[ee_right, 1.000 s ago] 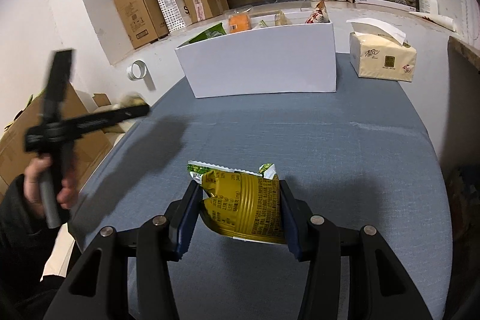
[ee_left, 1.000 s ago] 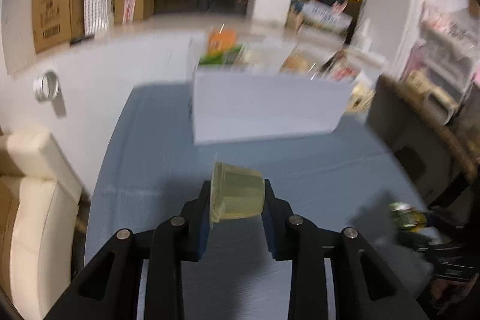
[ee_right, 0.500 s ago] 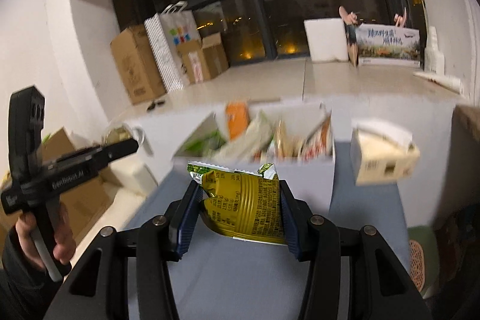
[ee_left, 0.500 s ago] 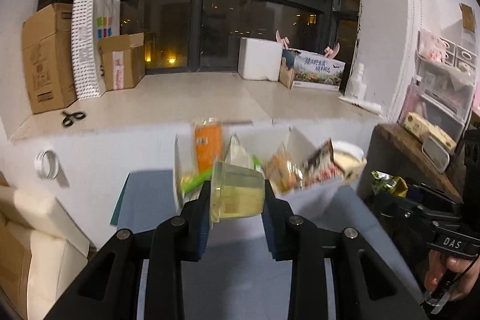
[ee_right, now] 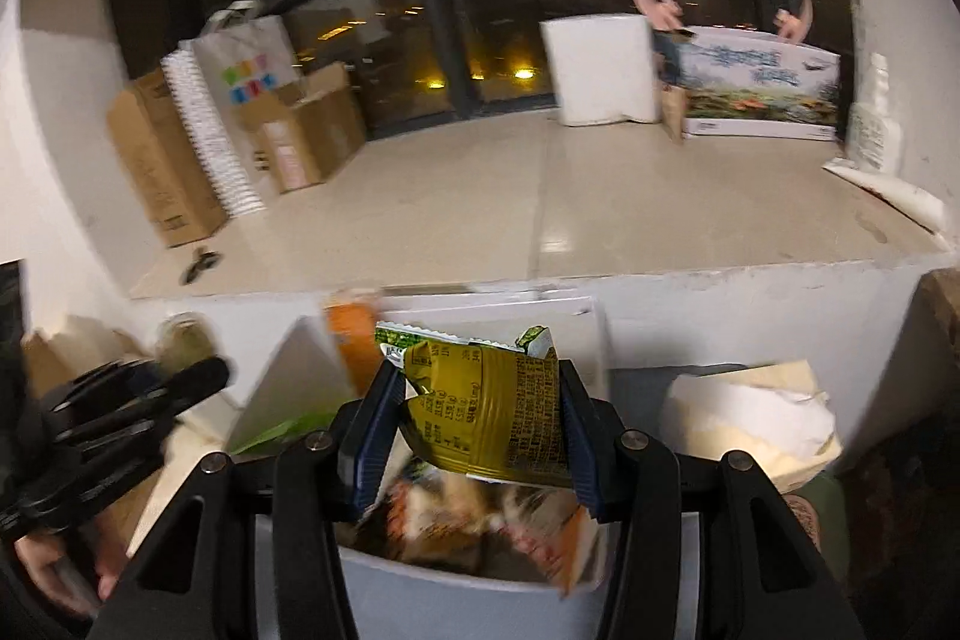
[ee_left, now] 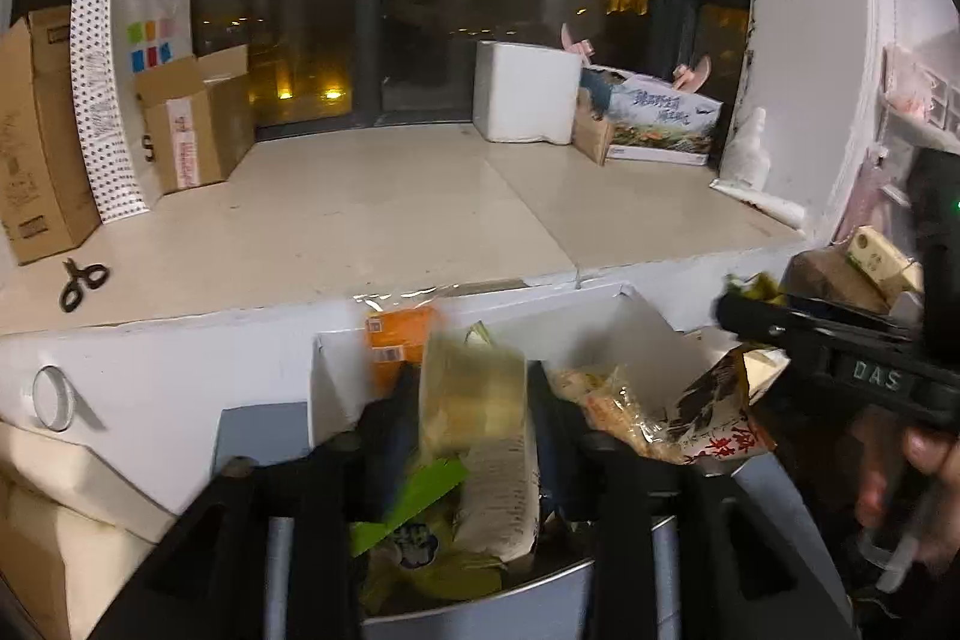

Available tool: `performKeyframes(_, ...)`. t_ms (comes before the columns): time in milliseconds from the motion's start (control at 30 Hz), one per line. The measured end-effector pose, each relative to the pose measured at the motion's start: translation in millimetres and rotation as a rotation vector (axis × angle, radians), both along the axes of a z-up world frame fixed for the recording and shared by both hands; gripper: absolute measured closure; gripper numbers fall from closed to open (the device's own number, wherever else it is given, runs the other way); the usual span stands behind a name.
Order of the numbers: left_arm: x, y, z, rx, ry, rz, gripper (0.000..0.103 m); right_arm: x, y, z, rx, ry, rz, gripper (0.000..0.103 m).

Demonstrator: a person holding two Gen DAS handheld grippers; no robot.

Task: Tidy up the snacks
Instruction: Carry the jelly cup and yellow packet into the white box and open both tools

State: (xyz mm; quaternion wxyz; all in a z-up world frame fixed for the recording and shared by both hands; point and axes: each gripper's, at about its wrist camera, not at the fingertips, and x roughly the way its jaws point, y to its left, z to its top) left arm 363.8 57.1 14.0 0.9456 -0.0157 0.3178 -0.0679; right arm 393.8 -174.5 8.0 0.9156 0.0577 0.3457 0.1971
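My left gripper [ee_left: 471, 430] hangs over the white snack box [ee_left: 600, 322]. Its jaws are opening, and the pale yellow jelly cup [ee_left: 474, 388] sits blurred between them with a gap on each side. My right gripper [ee_right: 477, 424] hovers above the same white box [ee_right: 450, 598]. Its jaws are opening too, but the pads still touch the crumpled yellow-green packet [ee_right: 486, 400] and hold it up. Inside the box lie an orange packet [ee_left: 399, 340], a green packet [ee_left: 420, 496] and a red-and-black bag [ee_left: 714, 424].
A person's hand [ee_left: 924, 460] grips the right tool at the left wrist view's right edge. Behind the box runs a window ledge with cardboard boxes [ee_left: 192, 124], a paper bag [ee_left: 132, 88], scissors [ee_left: 81, 280] and a white foam block [ee_left: 522, 91]. A tissue box [ee_right: 750, 430] stands right of the snack box.
Both grippers rose from over the blue table and moved forward to above the white box. The left jaws have spread away from the jelly cup.
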Motion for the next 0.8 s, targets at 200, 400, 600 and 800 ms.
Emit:
performKeyframes(200,-11.8,10.3,-4.2,-0.050,-0.034,-0.028,0.000,5.5,-14.9,-14.5,0.089,0.009,-0.053,0.000)
performKeyframes(400,-29.7,7.0,2.3,0.056,-0.108,0.045,0.000,-7.3,-9.7,-10.1,0.052,-0.042,-0.055,0.000)
performKeyframes(600,-68.4,-2.5,13.0,0.058,-0.145,0.023,0.000,-30.7,7.1,3.0,-0.014,-0.058,-0.025,0.000)
performKeyframes(800,-116.1,-9.2,24.4,0.037,-0.135,0.034,0.000,-83.1,27.4,31.9,-0.175,-0.213,0.035,0.000)
